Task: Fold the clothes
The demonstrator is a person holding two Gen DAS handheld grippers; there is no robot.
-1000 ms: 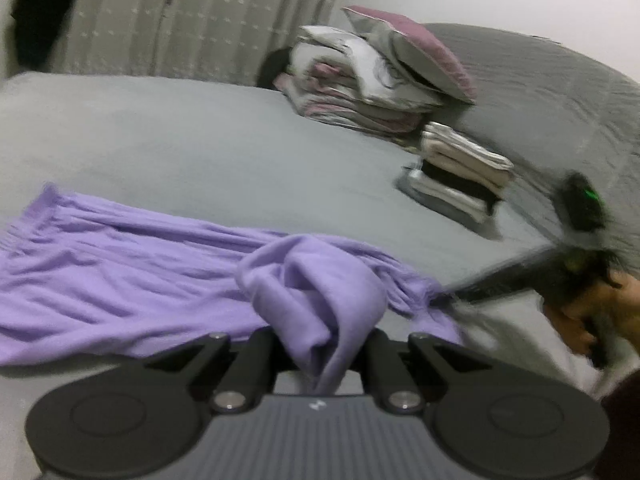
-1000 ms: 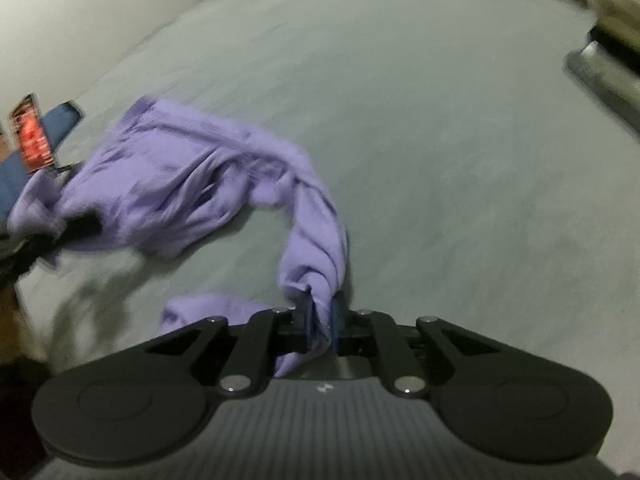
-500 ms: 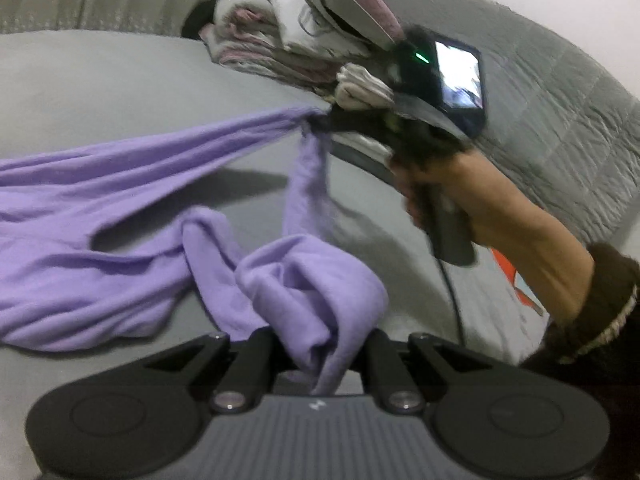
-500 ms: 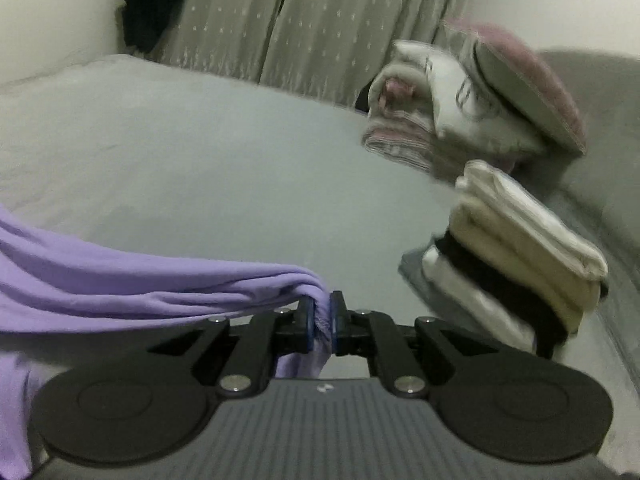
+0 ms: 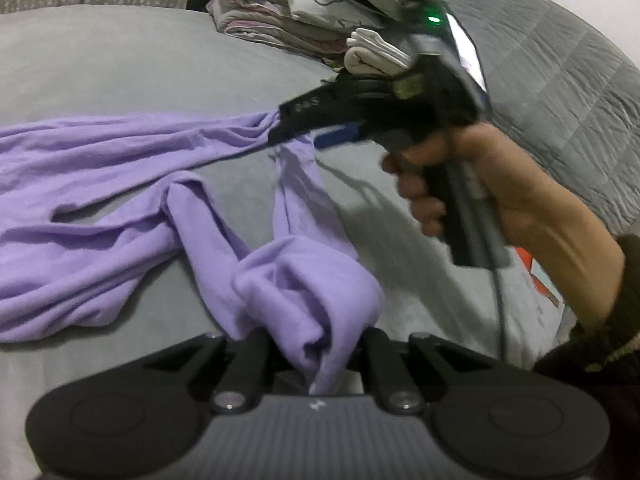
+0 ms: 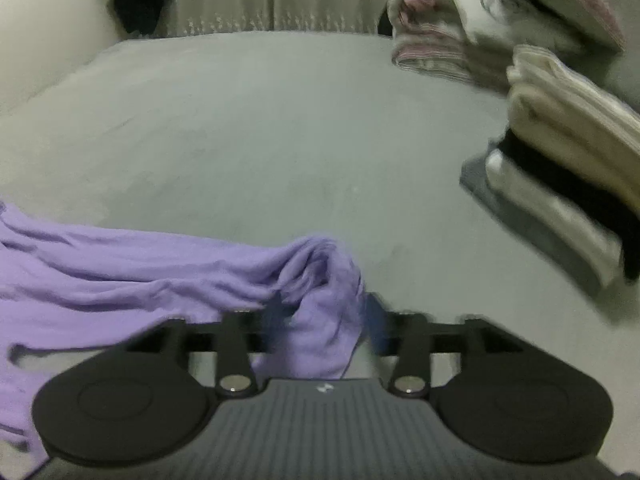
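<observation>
Left wrist view. The left gripper, at the bottom centre of the frame, is pressed together on a bunched fold of the purple garment, exactly as it was a second ago. The garment lies across the grey bed from the left edge to the centre, and one narrow strip of it hangs from the right gripper in the middle of the frame. A hand at right centre holds that tool. A second ago this gripper was low at the right edge of the frame; it now stands higher and nearer the centre, with the cloth drawn out between the two tools. Stacked bedding sits at the upper centre.

Right wrist view. The right gripper, at the bottom centre, is opening: half a second ago its fingers pinched the cloth tightly, and now they stand apart with the purple garment lying loose between them. The cloth spreads from the lower left of the frame to the centre. A pile of folded clothes rests at the right edge, and the bed fills the middle.

Reading. The right end of the garment appears to have been released onto the bed, which suggests the spreading stroke is ending; the fold itself is judged not yet begun, since the cloth is still rumpled.
</observation>
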